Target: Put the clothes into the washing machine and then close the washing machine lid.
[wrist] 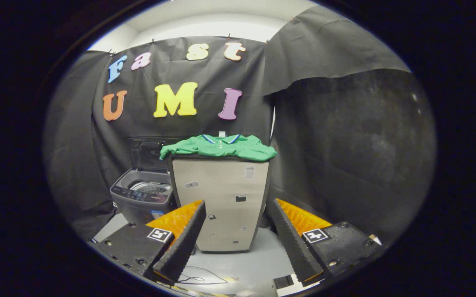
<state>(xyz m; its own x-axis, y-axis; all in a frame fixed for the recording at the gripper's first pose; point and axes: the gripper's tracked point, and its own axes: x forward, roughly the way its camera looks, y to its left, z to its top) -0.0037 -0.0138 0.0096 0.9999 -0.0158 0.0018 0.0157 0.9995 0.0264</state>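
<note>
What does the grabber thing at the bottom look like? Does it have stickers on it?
The gripper has two long wedge-shaped fingers with ridged, saw-like inner faces. Each sits on a dark block with screws, and each block carries a small square black-and-white marker. The fingers stand apart, open, with nothing between them.

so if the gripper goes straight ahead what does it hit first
Probably the front of the cabinet, which sits between the open gripper fingers. The shirt lies on top, above that line; depth is unclear.

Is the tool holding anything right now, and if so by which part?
Nothing is held. The tool is open, its fingers apart with only the cabinet showing between them. The green shirt lies untouched on top of that cabinet, beyond the fingers.
</note>
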